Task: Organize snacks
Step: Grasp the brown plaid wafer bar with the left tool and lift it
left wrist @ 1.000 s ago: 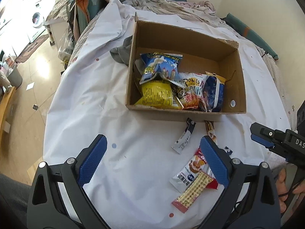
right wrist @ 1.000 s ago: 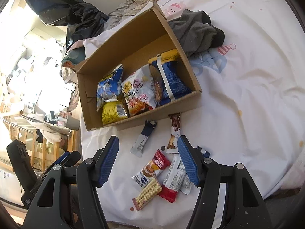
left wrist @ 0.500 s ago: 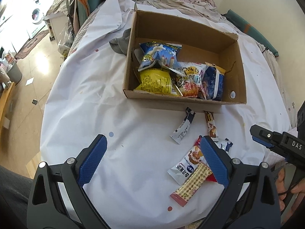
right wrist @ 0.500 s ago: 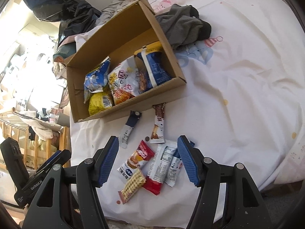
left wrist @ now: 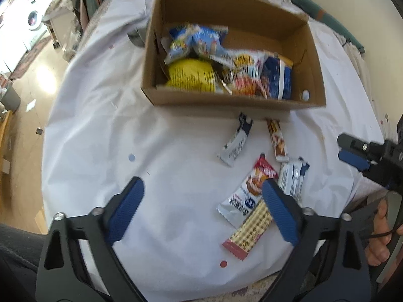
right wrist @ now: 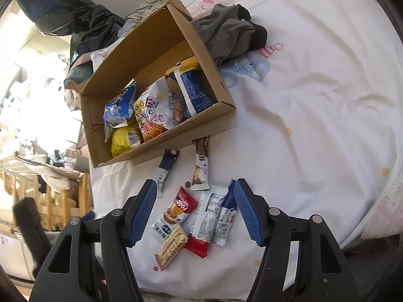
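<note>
We are holding both tongs wide apart and empty. Our right gripper (right wrist: 192, 212) is hanging over the little snack packs (right wrist: 191, 216) lying loose near the box (right wrist: 161, 148), so we can probably grab one. Our left gripper (left wrist: 201, 211) is waiting beside them.

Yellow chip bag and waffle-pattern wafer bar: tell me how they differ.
The yellow chip bag lies inside the cardboard box, wedged among other bags; the waffle-pattern wafer bar lies loose on the white sheet, outside the box. The bag is puffy and rounded; the bar is flat and long. The bag sits apart from both grippers; the bar lies between the right gripper's open fingers. Both are sealed snacks, ungripped.
</note>
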`<state>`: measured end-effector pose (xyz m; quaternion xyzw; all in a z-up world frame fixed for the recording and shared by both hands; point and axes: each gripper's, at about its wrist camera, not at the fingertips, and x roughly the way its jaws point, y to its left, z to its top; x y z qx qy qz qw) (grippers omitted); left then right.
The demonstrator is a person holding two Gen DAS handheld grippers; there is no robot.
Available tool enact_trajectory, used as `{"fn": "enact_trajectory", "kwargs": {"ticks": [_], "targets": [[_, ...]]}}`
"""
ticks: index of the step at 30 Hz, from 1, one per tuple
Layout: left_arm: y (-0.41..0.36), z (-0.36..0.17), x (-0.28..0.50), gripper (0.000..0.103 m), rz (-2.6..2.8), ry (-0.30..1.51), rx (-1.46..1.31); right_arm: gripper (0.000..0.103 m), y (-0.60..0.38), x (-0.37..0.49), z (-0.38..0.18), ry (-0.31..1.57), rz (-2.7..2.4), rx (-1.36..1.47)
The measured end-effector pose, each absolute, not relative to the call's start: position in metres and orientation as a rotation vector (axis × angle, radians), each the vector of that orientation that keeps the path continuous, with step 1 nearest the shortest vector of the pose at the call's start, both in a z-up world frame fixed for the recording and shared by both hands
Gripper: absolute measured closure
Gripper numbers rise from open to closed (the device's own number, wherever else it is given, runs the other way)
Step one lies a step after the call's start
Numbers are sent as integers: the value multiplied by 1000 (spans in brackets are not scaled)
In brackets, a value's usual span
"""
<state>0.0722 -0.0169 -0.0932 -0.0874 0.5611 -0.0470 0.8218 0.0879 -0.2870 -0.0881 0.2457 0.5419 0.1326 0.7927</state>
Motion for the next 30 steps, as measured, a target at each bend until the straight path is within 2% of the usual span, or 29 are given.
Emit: {"fn": "enact_trajectory", "kwargs": {"ticks": [1,6,7,14,16,19,25,30], "targets": [[-19,-97,72,24,-116,1218,-189,36,-288,89,-89,1169,297,550],[-43,-123,69,36,-219,1357,-132,36,-289,93,-92,1175,297,571],[-52,-127,67,42,-252,1378,-108,36,-288,93,-92,1177,299,572],[-112,-152,57,54,-400,1443,111,36,-288,95,-95,1191,292,569],[-118,-158,56,67,-387,1444,155,36,-289,95,-96,1193,291,569],[-121,-162,54,79,-383,1455,186,36,-288,95,-97,1200,288,561],[-105,-138,46,81,-381,1429,95,36,-289,96,-99,1206,278,563],[-72,-104,52,81,-311,1332,-35,36,-289,97,-106,1242,248,546]]}}
